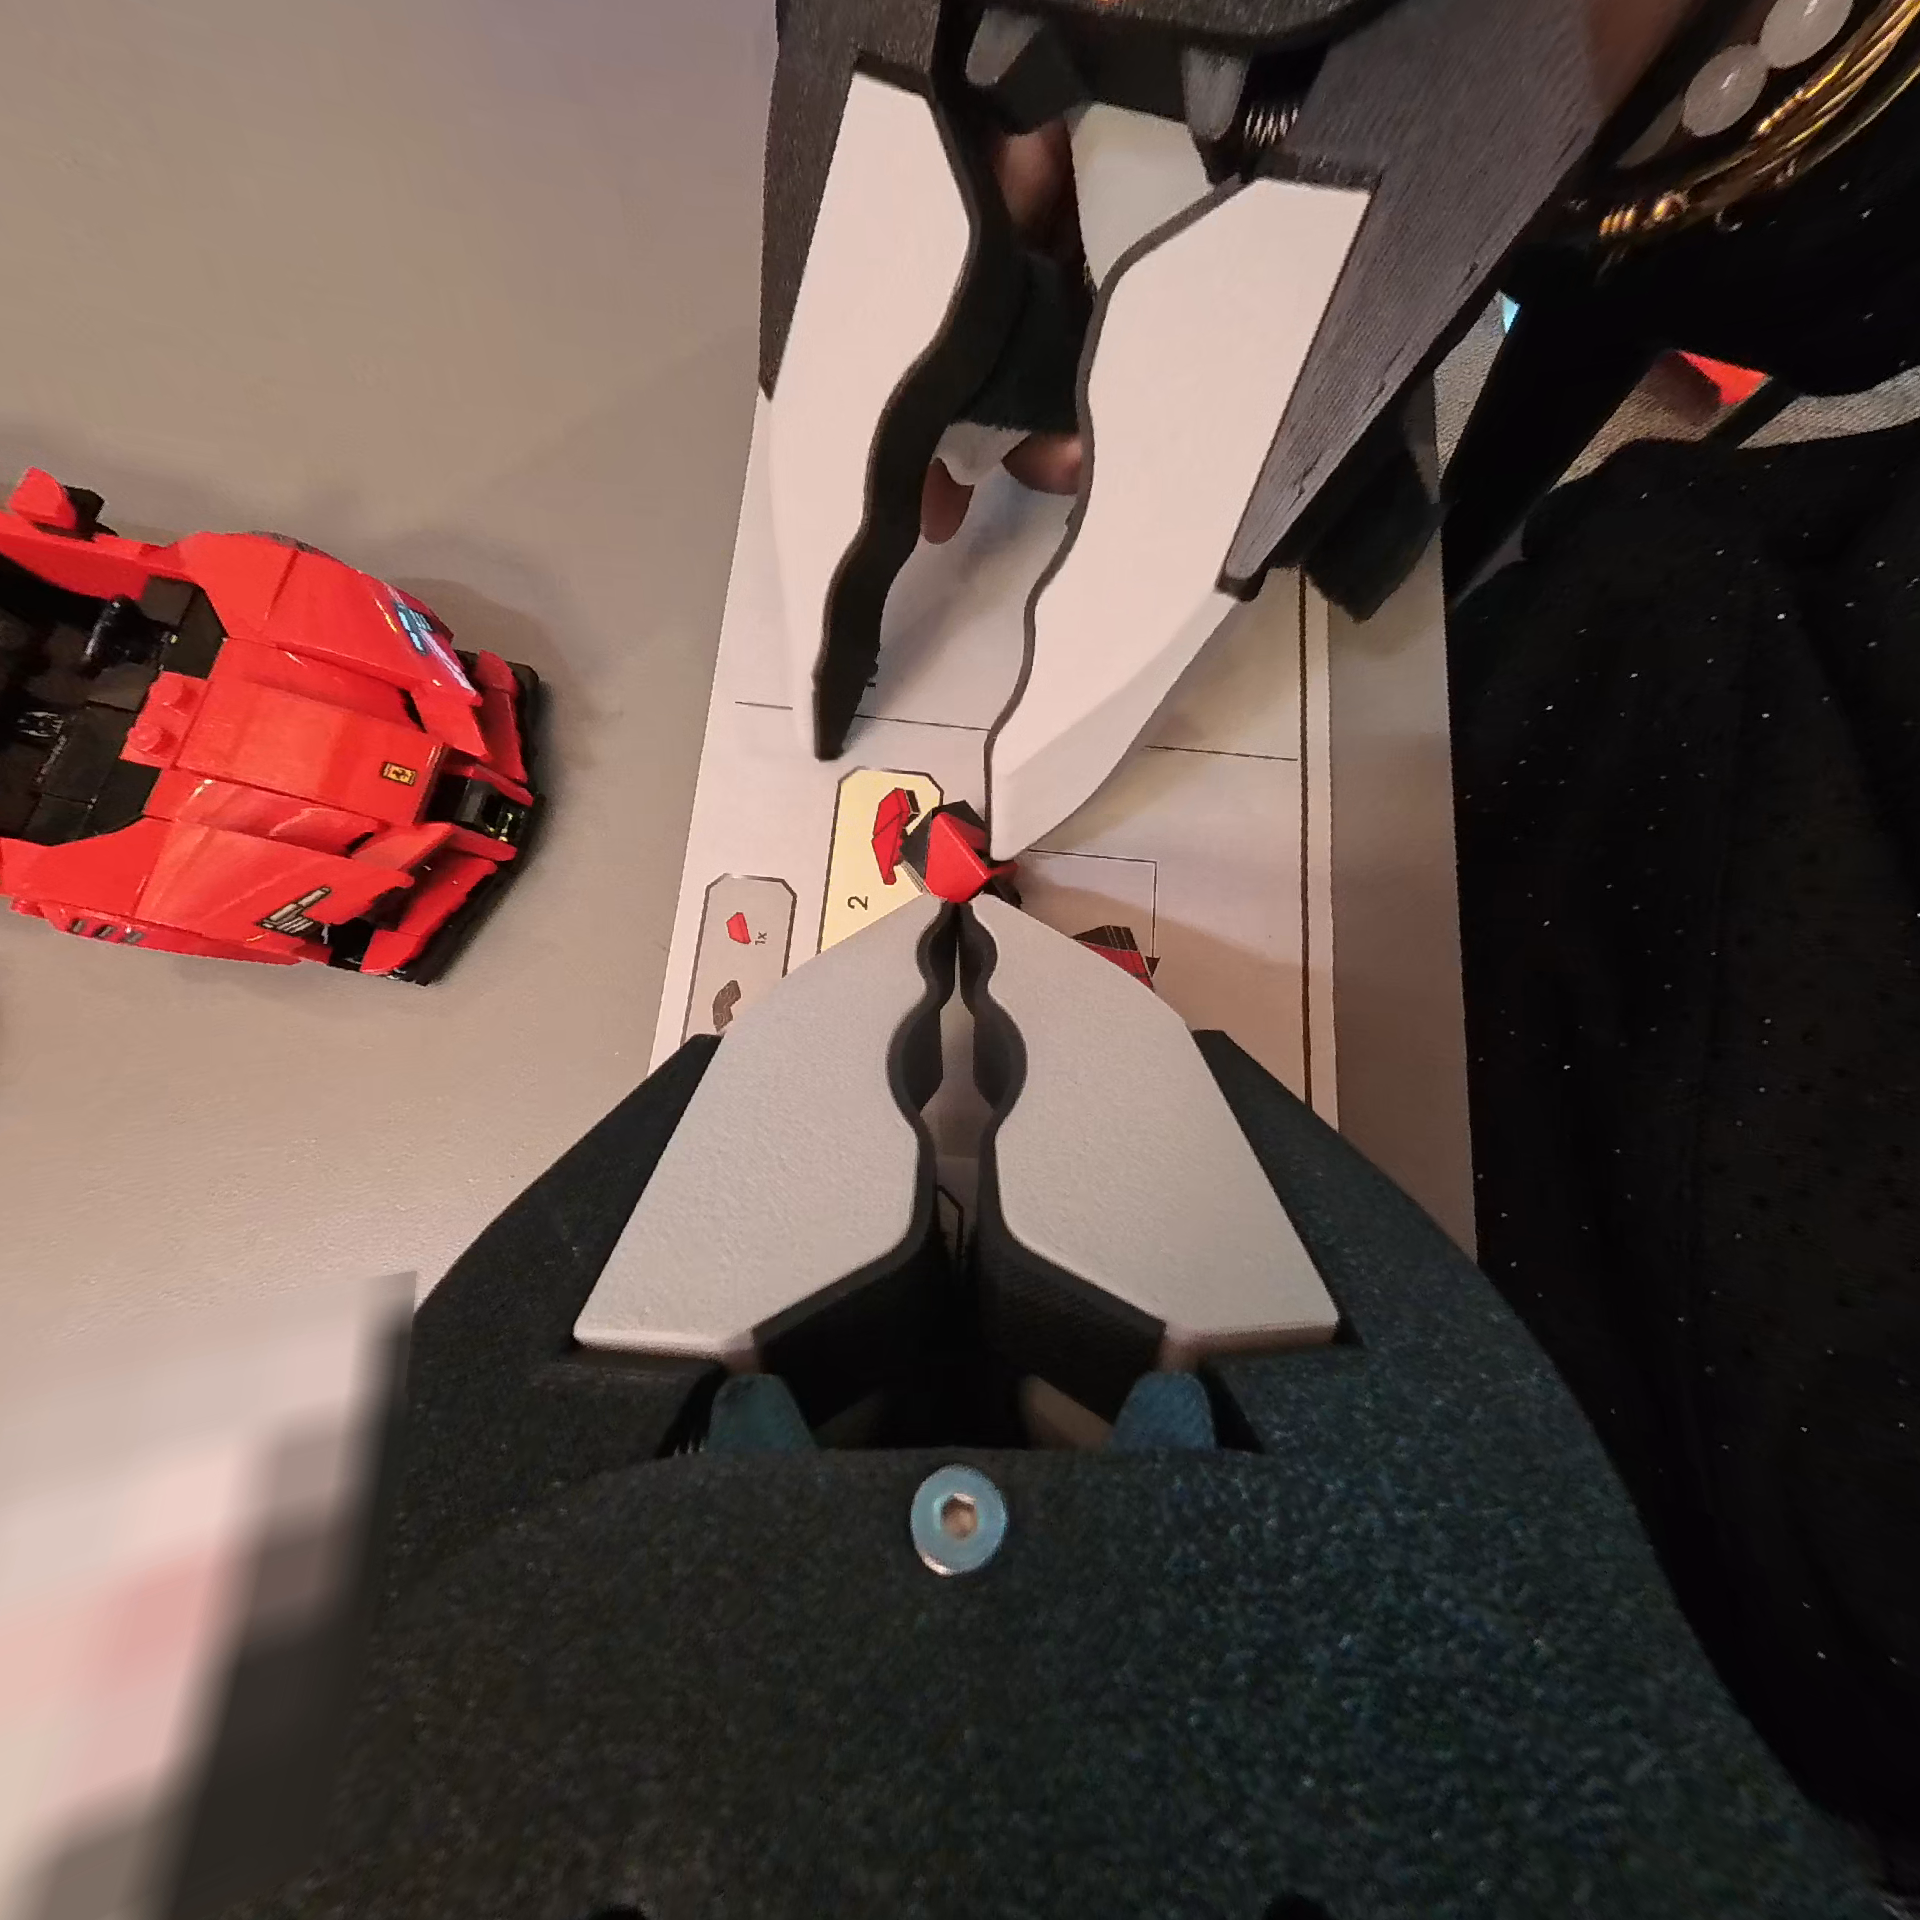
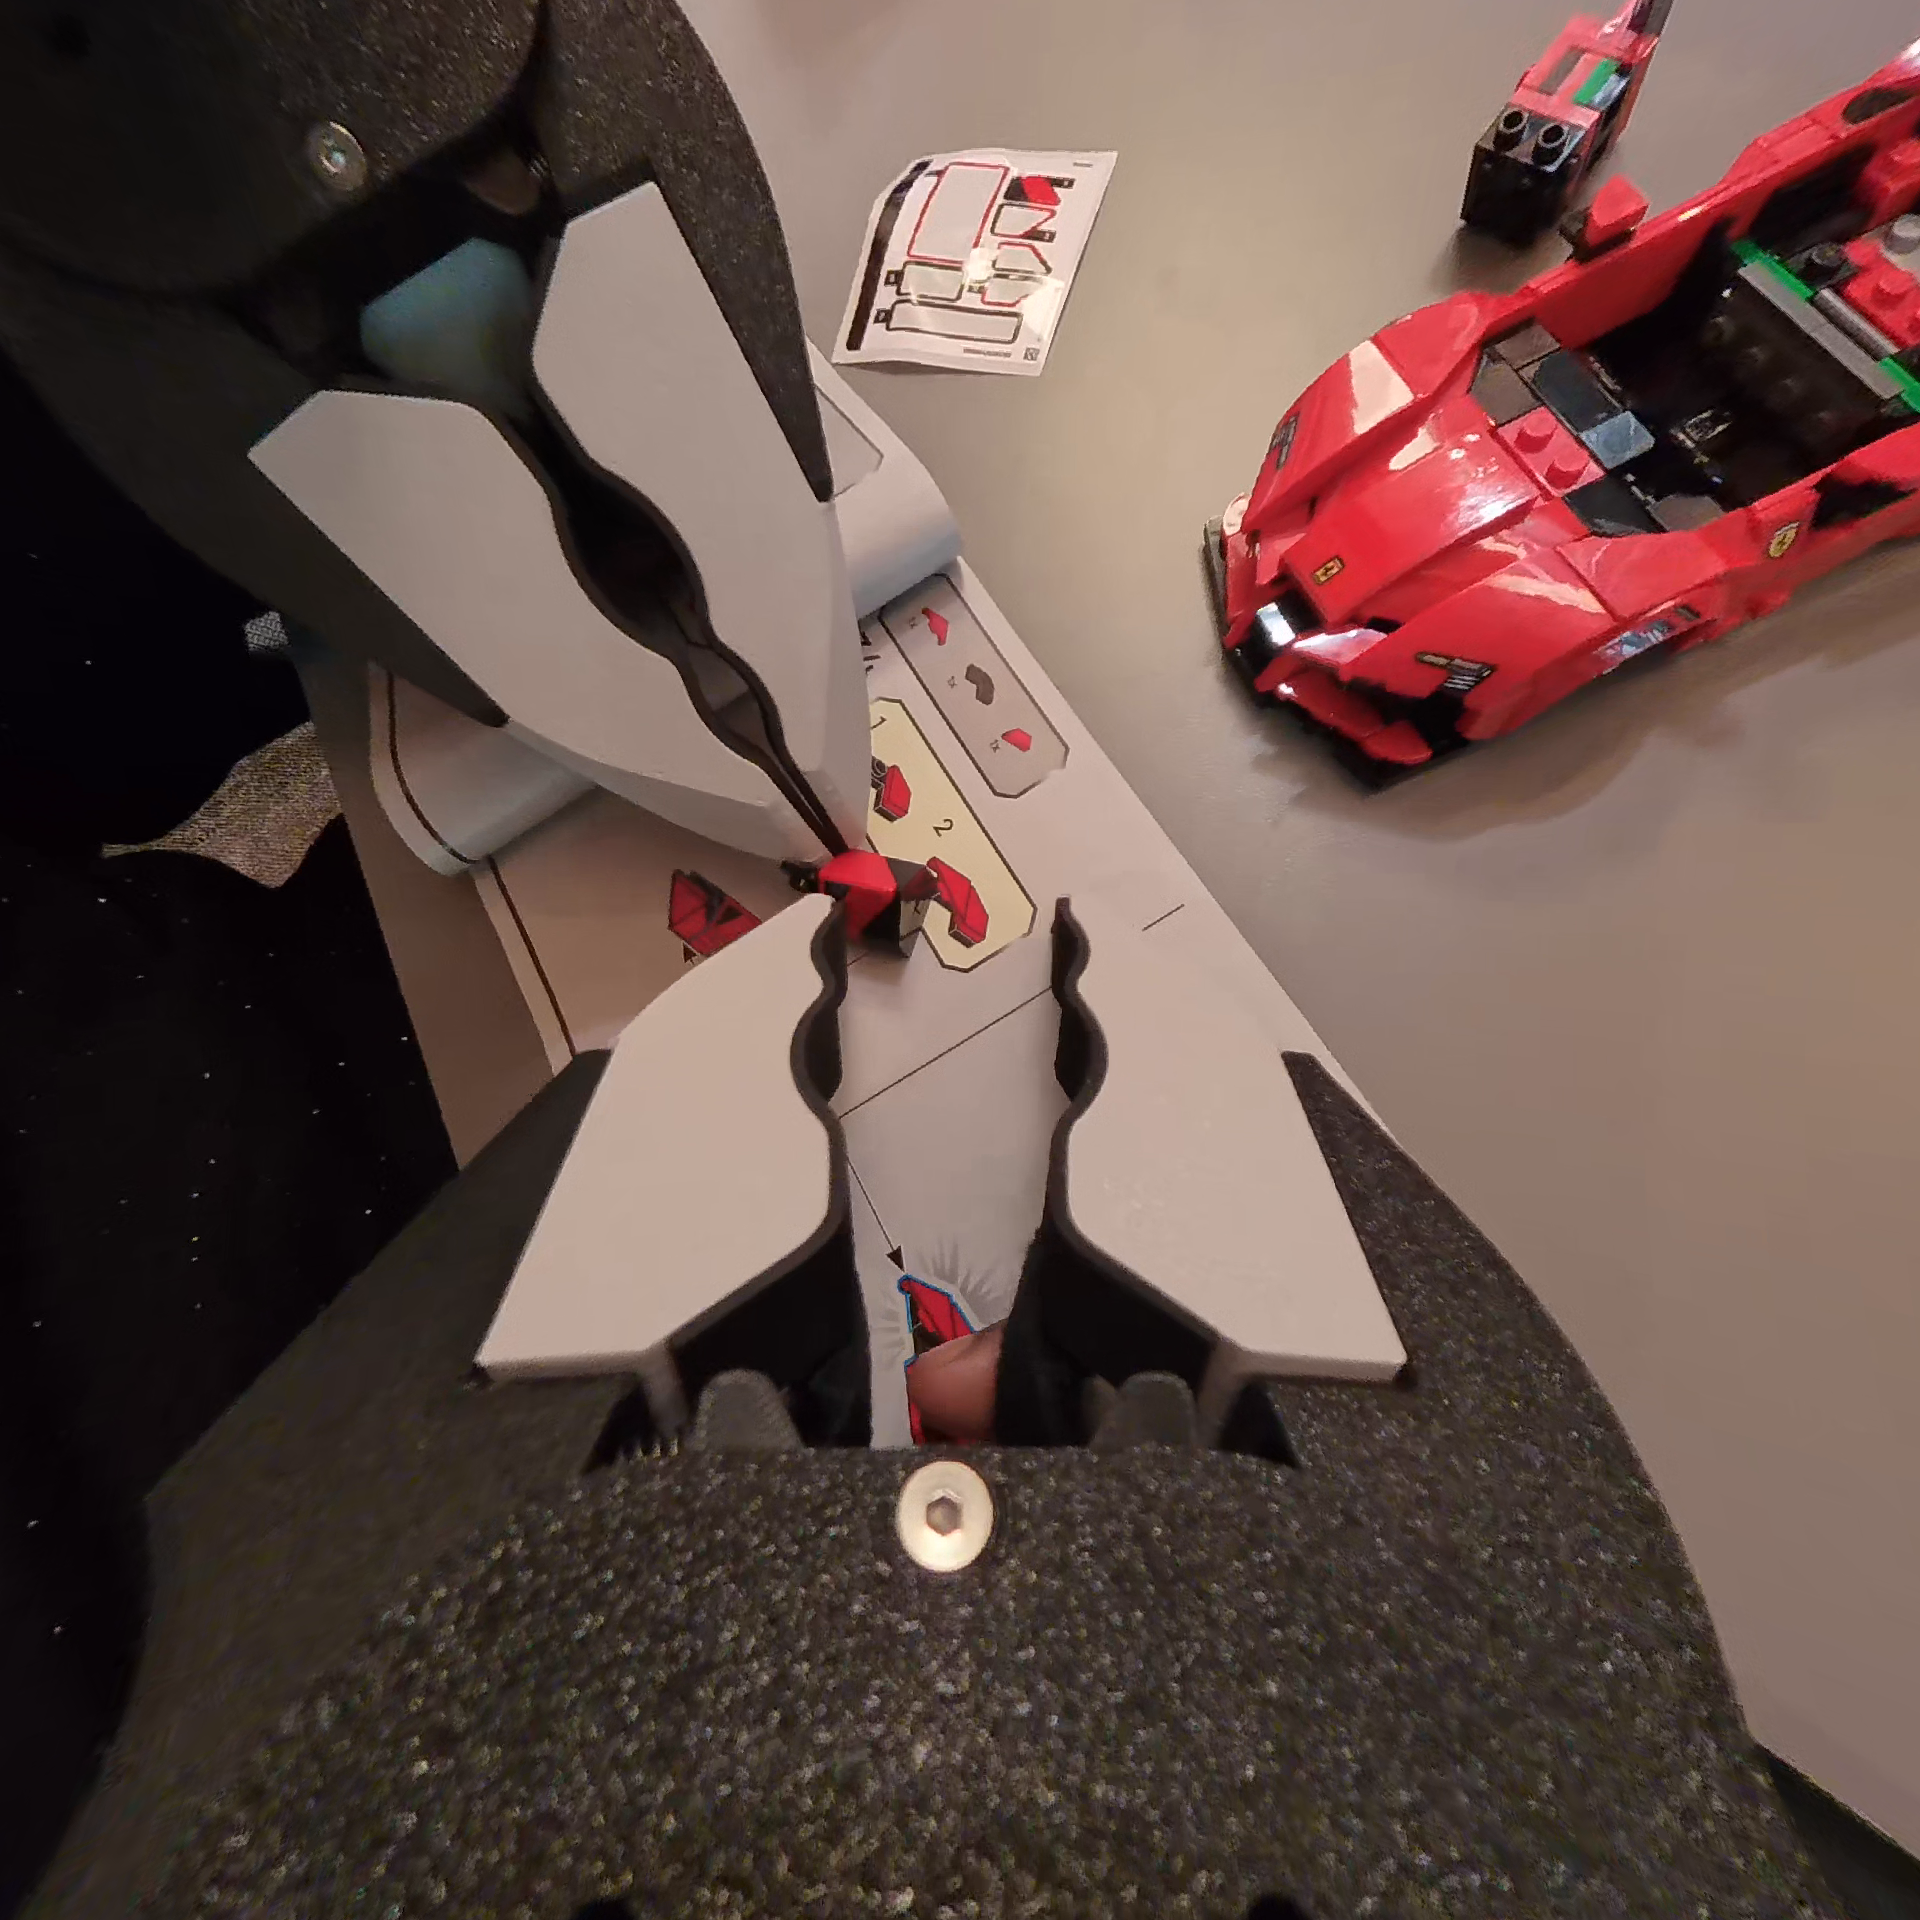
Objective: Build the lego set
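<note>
My left gripper (image 1: pixel 956 914) is shut on a small red-and-black lego piece (image 1: pixel 951 850) and holds it just above the open instruction booklet (image 1: pixel 1226 831). My right gripper (image 2: pixel 945 914) is open; its left fingertip touches the piece (image 2: pixel 857 881) and its right finger stands apart. In the left wrist view the right gripper (image 1: pixel 914 795) comes in from the top. In the right wrist view the left gripper (image 2: pixel 821 831) comes in from the upper left. The red lego car (image 1: pixel 270 748) sits on the grey table to the left; it also shows at the upper right (image 2: pixel 1558 499).
A sticker sheet (image 2: pixel 977 260) lies on the table (image 2: pixel 1455 1039) beyond the booklet (image 2: pixel 935 1091). A small red-and-black sub-assembly (image 2: pixel 1548 135) stands behind the car. A person's dark clothing (image 1: pixel 1683 1039) fills the side past the table edge. Left and right tips are no more than a few centimetres apart.
</note>
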{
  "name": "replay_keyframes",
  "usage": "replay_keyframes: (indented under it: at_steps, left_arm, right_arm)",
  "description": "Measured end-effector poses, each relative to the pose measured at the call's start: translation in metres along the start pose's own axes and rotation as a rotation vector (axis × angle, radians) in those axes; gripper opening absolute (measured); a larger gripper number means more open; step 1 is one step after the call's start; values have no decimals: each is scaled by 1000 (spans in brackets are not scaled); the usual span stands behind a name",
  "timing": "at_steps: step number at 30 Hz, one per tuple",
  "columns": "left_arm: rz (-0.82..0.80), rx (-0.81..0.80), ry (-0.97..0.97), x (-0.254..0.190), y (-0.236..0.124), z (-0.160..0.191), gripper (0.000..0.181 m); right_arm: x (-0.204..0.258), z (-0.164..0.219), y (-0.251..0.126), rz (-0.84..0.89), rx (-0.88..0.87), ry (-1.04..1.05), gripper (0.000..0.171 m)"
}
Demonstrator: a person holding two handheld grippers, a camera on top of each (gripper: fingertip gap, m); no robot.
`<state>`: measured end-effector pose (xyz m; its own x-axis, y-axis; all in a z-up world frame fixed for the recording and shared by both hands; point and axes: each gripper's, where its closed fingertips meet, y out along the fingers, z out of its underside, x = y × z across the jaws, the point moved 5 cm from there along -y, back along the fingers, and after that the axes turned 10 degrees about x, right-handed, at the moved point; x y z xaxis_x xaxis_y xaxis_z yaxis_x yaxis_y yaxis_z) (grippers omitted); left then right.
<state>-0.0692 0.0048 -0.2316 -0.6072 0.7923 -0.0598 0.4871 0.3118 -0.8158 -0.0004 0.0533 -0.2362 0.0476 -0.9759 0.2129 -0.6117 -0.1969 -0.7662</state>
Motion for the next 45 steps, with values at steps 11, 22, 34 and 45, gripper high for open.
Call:
replay_keyframes:
  at_steps: [11,22,34,45]
  left_arm:
    - [-4,4,4,0,0,0,0]
    - [-2,3,9,0,1,-1,0]
    - [-8,14,-15,2,-3,0,7]
    - [-49,34,-61,-13,-2,-4,28]
  right_arm:
    - [-3,-1,-2,29,11,-17,41]
    - [-5,-3,-3,42,14,-18,44]
    - [2,-10,-19,-54,-18,-112,41]
    - [16,-11,-8,-218,88,-337,58]
